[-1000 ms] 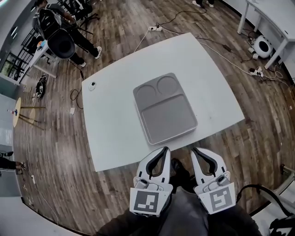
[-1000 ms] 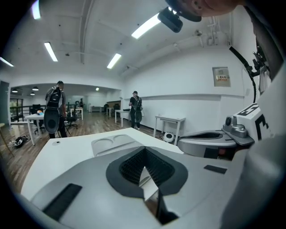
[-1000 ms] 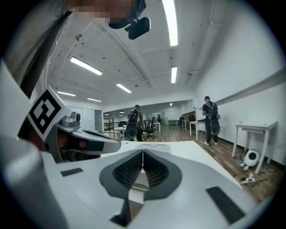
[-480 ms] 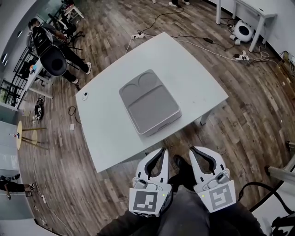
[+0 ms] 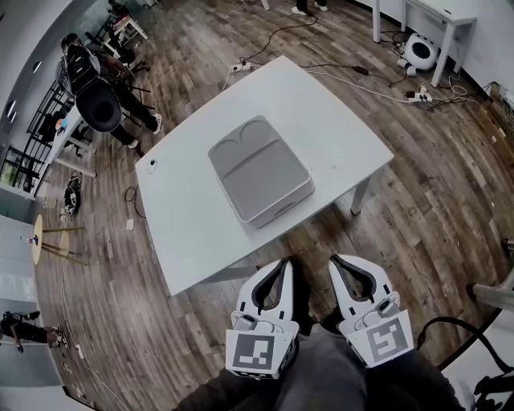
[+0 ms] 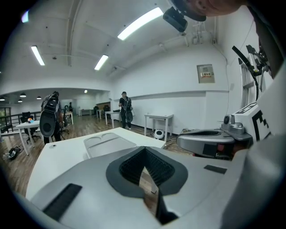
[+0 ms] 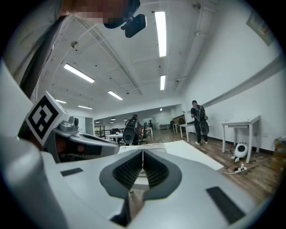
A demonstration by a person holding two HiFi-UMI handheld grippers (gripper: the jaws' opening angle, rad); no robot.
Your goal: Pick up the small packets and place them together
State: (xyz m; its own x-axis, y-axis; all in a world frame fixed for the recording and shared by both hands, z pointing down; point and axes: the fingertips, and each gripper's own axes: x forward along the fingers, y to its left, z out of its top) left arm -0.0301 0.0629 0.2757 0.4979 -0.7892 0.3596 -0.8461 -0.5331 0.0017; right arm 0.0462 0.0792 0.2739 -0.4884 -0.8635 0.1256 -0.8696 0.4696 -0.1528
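I see no small packets in any view. A grey compartment tray (image 5: pixel 269 185) lies empty in the middle of the white table (image 5: pixel 329 112); it also shows in the left gripper view as the tray (image 6: pixel 107 143). My left gripper (image 5: pixel 285 263) and right gripper (image 5: pixel 337 262) hang side by side close to my body, over the wooden floor just short of the table's near edge. Both point toward the table. The left gripper (image 6: pixel 144 151) has its tips together with nothing between them. The right gripper (image 7: pixel 142 153) is shut and holds nothing too.
A small white round object (image 5: pixel 151 166) sits at the table's left corner. A person with a black backpack (image 5: pixel 96 88) stands at a desk far left. Cables and a power strip (image 5: pixel 239 64) lie on the floor behind the table. A white desk (image 5: pixel 434 12) stands at the top right.
In the head view the table and tray have shifted up and to the left and look a little smaller. Both grippers keep their place at the bottom, jaws unchanged.
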